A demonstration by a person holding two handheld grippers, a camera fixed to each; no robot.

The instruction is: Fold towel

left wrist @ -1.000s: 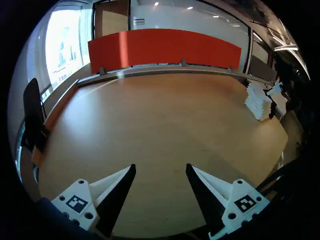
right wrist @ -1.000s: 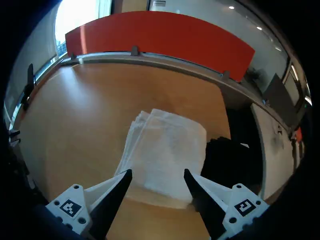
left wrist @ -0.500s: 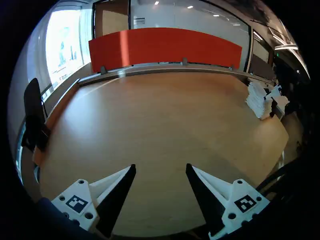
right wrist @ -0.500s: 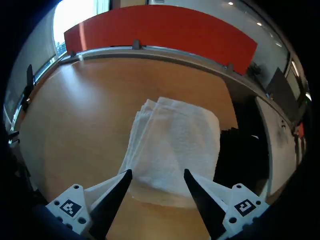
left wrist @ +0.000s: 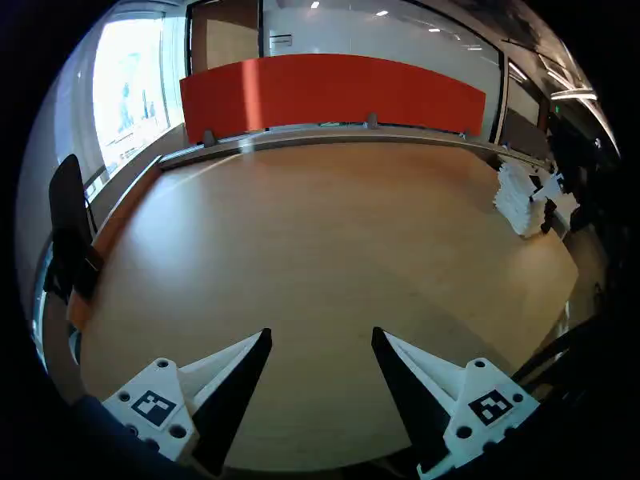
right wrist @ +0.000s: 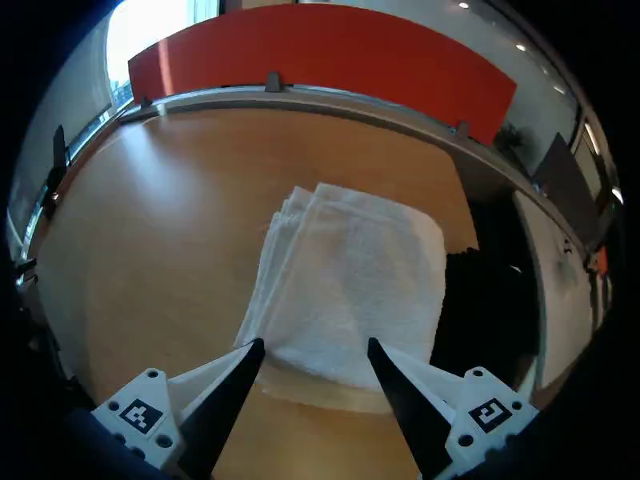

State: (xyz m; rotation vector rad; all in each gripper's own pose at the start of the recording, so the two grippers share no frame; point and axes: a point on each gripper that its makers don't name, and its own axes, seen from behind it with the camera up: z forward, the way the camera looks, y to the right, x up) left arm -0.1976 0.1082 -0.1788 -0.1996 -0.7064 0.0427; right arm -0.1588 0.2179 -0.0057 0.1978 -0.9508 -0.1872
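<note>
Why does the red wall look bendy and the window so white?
Left gripper view: the fisheye lens bows the red divider, and daylight blows the window out white. Right gripper view: same bowing, a bright sheen on the table, the towel sharp.

Sunlit wooden table (left wrist: pixel 320 224), orange partition (left wrist: pixel 336 88), bright window (left wrist: pixel 128 96).

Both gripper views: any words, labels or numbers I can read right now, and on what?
None readable.
Wall sign: too blurred to read.
Square markers on left gripper and right gripper: black-and-white patterns, no letters.
Towel: no label showing.
</note>
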